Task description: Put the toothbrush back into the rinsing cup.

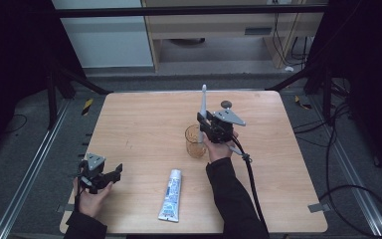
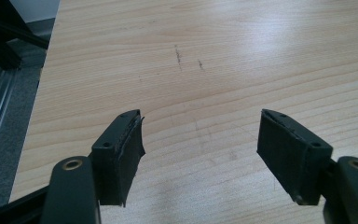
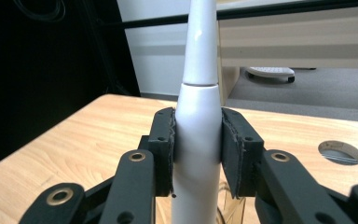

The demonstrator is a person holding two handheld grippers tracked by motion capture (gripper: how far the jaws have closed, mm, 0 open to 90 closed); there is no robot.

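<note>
Pale wood tabletop (image 1: 144, 124), ringed by dark floor, black frame bars and loose cables: that is where you work, one gripper in each hand.

Your right gripper (image 3: 196, 154) is clamped on one white electric toothbrush (image 3: 198, 140), its two black pads pressed against either side of the thick handle. You hold the toothbrush upright, its narrow neck rising past the top of the right gripper view. From the high view, your right gripper (image 1: 214, 130) sits just right of one clear cup (image 1: 195, 142) near the middle of the table, and the toothbrush (image 1: 203, 107) stands at the cup's rim with its lower end over or inside it; whether it touches the cup cannot be told.

Your left gripper (image 2: 200, 154) rests over bare wood at the near left corner, jaws spread wide with nothing between them, shown also in the high view (image 1: 99, 175).

One tube of toothpaste (image 1: 171, 194) lies flat near the front edge, between your two forearms, well apart from both grippers. It is white with blue print, but the lettering is too small to read.
</note>
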